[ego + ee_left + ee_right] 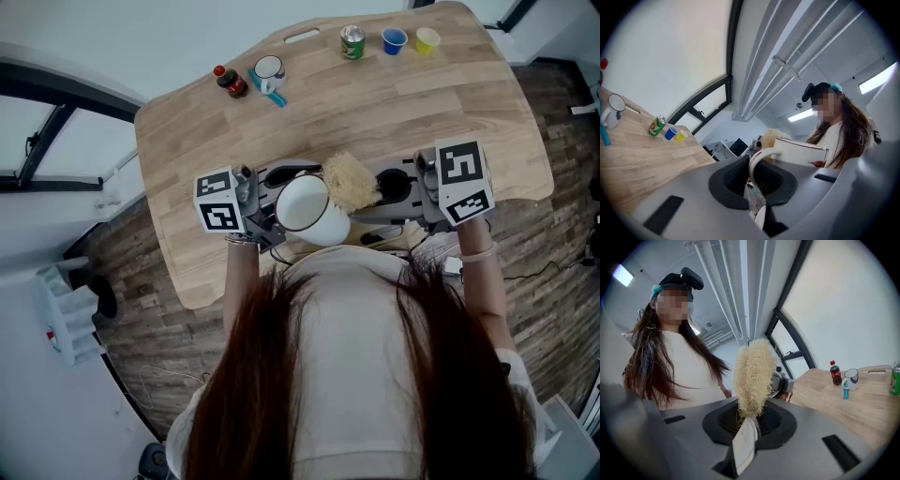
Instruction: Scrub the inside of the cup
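Both clamped, left gripper (270, 208) on handle of tilted cup (314, 214), mouth upward, right gripper (386, 187) on loofah (350, 180) pointing at rim.

We see a white cup (312, 208) and a pale straw-yellow loofah scrubber (351, 180) of tangled fibres. The left gripper (758, 185) and right gripper (746, 423) are matte grey with black jaw pockets, and each carries a cube of black-and-white square markers. The table (450, 103) is light wood with streaky grain. Along its far edge we see a green can (352, 41), a blue small cup (395, 40), a yellow small cup (427, 39), a dark cola bottle (229, 82) with a red cap, a white mug (268, 71) with a dark rim, and a bright blue slim object (278, 98). The floor (159, 281) is dark brown planking.
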